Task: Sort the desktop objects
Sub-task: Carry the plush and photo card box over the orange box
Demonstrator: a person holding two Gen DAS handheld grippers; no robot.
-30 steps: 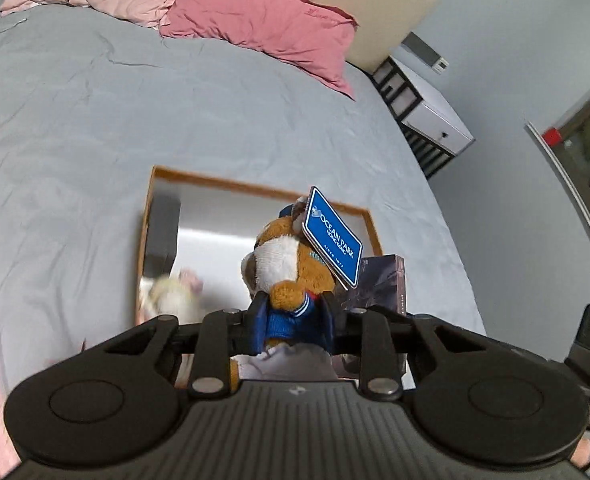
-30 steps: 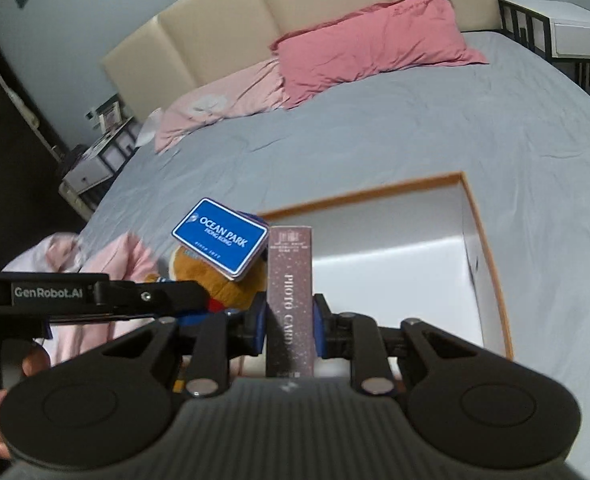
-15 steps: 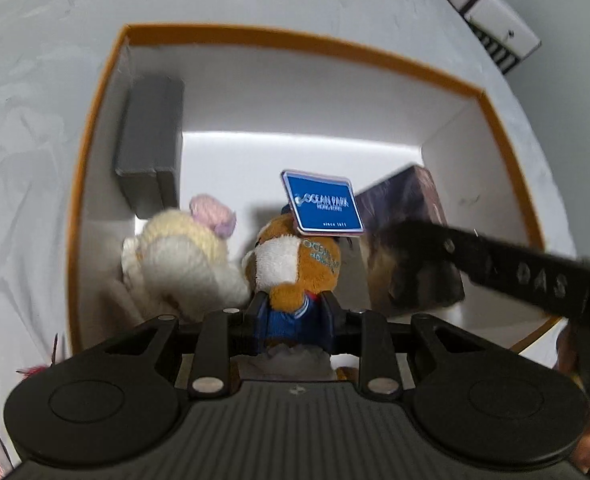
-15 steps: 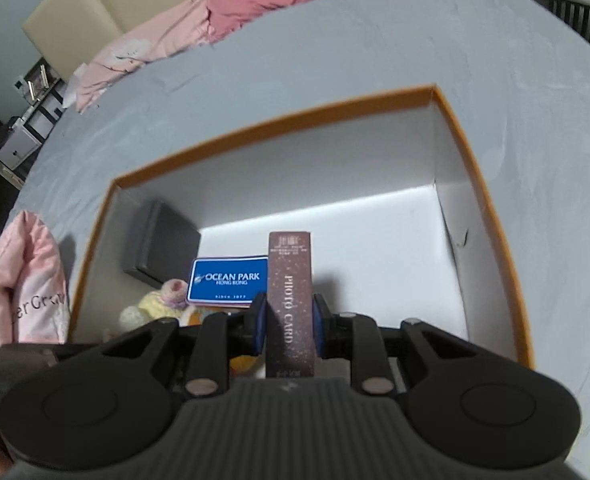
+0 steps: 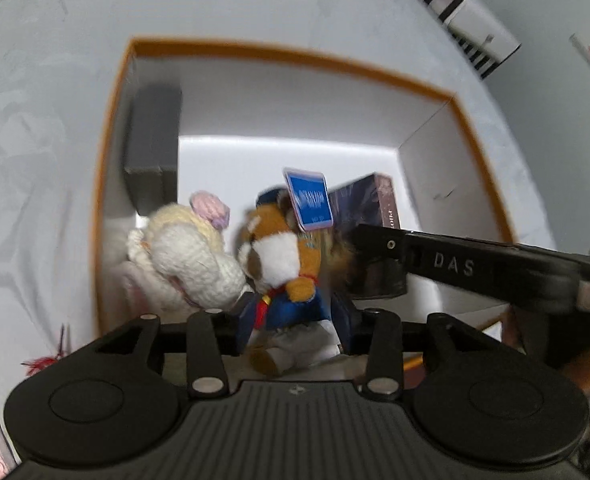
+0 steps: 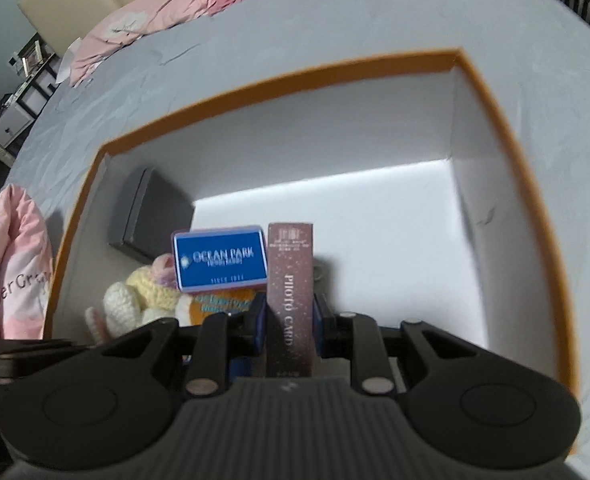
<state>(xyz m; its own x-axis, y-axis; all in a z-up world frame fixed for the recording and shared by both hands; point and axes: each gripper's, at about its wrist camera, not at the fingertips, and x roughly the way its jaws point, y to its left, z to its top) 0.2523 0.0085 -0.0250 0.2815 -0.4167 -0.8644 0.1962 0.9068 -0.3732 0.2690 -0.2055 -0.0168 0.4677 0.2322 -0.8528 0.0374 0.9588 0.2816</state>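
Already inside the white, orange-rimmed cardboard box (image 5: 427,168) on the bed, the brown plush bear in a blue jacket (image 5: 283,268) sits beside a cream crocheted toy (image 5: 187,260). The left gripper (image 5: 291,322) has just been opening around the bear. The right gripper (image 6: 289,320) clamps the maroon photo-card box (image 6: 290,280), not yet released.

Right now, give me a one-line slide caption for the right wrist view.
Right gripper lowers a photo card box into the orange-rimmed box, beside the plush bear's blue Ocean Park tag.
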